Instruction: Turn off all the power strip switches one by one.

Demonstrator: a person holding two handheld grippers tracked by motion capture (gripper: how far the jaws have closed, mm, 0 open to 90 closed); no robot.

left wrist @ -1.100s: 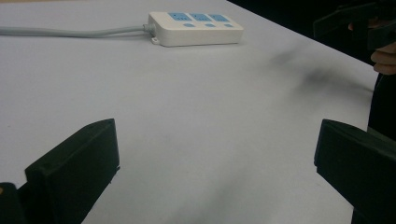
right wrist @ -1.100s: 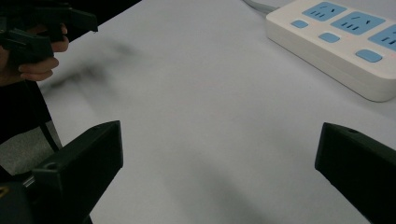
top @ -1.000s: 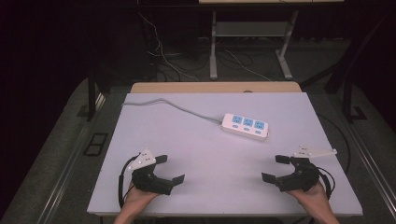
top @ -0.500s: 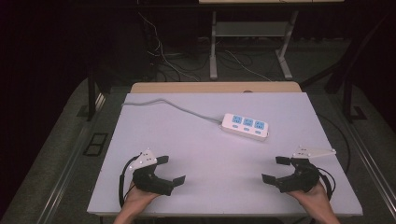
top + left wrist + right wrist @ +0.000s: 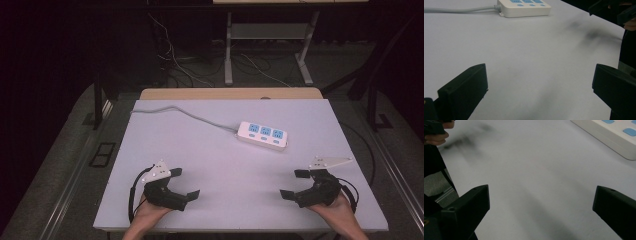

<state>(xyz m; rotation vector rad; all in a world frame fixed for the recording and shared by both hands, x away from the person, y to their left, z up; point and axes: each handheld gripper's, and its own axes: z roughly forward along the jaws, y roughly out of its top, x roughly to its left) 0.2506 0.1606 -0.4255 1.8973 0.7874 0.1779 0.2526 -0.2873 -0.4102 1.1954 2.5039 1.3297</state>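
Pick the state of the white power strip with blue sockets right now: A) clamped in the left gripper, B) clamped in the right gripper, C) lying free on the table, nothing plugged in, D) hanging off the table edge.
C: the white power strip with blue sockets lies flat on the pale table, sockets bare, while the left gripper and right gripper sit open nearer the person, well apart from it.

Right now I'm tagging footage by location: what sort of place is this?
Probably a lab or workshop test bench: a bare white table holding one power strip, loose cables on the floor, and a metal-legged desk behind.
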